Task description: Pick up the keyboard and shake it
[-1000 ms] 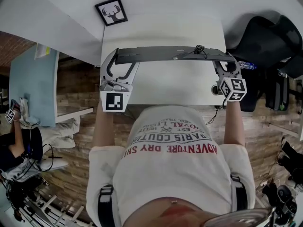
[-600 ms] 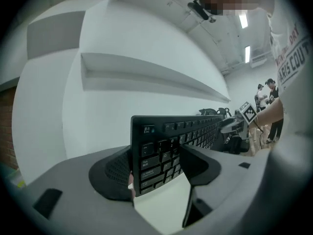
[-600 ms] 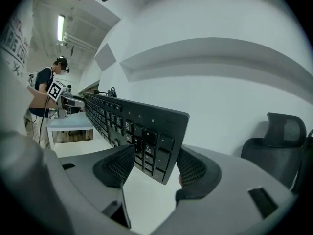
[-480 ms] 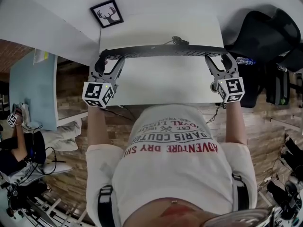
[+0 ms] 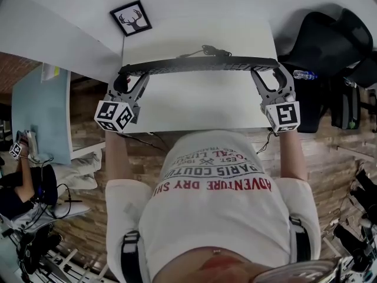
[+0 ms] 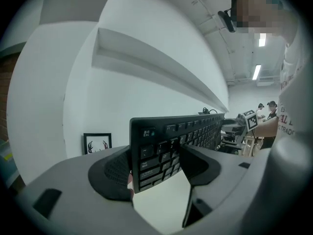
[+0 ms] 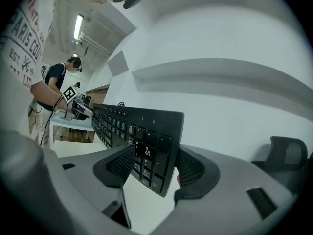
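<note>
Holding status: keyboard (image 5: 200, 63) is in the air over the white tabletop (image 5: 194, 108), clear of it, pinched at both ends.

- left gripper (image 5: 126, 76): jaws closed down on the Esc end, one pad on the key face, one on the back. Confirmed in the left gripper view, keyboard (image 6: 171, 143) is between the pads of the gripper (image 6: 159, 163).
- right gripper (image 5: 268, 71): jaws clamped on the numpad end the same way. The right gripper view shows the keyboard (image 7: 142, 129) wedged in the gripper (image 7: 149, 165).

Risks, my read:
- Both grips bite only the outer columns, so engagement is shallow. A hard shake could walk one end out of its pads, and the board would then swing from the other end and drop.
- Pads sit on keycaps, not the frame. Caps give and rock, so clamp force is soft; one could pop off.
- Hands out of phase would twist or bow the long plastic body.
- Cable (image 5: 209, 50) is bunched at the back edge near mid-span. I can't tell where it runs. If it is short or snagged, it will yank the board mid-shake.

Orientation: long axis runs left-right across the person, roughly parallel to the tabletop's near edge. Esc end points to the person's left, numpad end to the right. The head view catches it nearly edge-on, so it is tipped well off flat.
</note>
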`<action>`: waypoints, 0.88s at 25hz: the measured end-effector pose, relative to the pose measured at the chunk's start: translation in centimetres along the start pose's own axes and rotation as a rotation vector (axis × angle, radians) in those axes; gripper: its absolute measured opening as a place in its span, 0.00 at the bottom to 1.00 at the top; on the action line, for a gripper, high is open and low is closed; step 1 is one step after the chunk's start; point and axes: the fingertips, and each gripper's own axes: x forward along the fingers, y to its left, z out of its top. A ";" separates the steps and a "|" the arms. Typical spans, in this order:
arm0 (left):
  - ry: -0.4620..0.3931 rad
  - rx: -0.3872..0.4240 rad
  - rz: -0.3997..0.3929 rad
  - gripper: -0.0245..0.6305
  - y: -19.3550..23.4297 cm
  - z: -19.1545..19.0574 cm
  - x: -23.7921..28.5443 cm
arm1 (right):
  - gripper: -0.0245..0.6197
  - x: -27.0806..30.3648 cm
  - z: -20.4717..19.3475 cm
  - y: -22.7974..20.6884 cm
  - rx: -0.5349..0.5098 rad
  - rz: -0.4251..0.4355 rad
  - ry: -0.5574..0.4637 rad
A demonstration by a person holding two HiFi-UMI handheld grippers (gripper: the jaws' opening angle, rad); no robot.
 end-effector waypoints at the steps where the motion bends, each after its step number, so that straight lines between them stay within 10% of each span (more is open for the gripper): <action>1: -0.008 -0.008 -0.004 0.50 0.2 0.0 -0.2 | 0.46 -0.1 0.7 0.3 -0.029 -0.005 -0.019; 13: -0.064 0.051 -0.011 0.50 0.5 -0.3 -0.9 | 0.46 -0.8 4.7 1.2 -0.132 -0.100 -0.227; 17: -0.043 0.068 -0.014 0.50 -0.1 -0.9 -0.6 | 0.46 -1.2 3.0 1.0 -0.357 -0.072 -0.089; 22: -0.043 0.071 -0.006 0.50 -0.5 -1.0 -0.6 | 0.46 -1.5 4.2 0.6 -0.150 -0.124 -0.220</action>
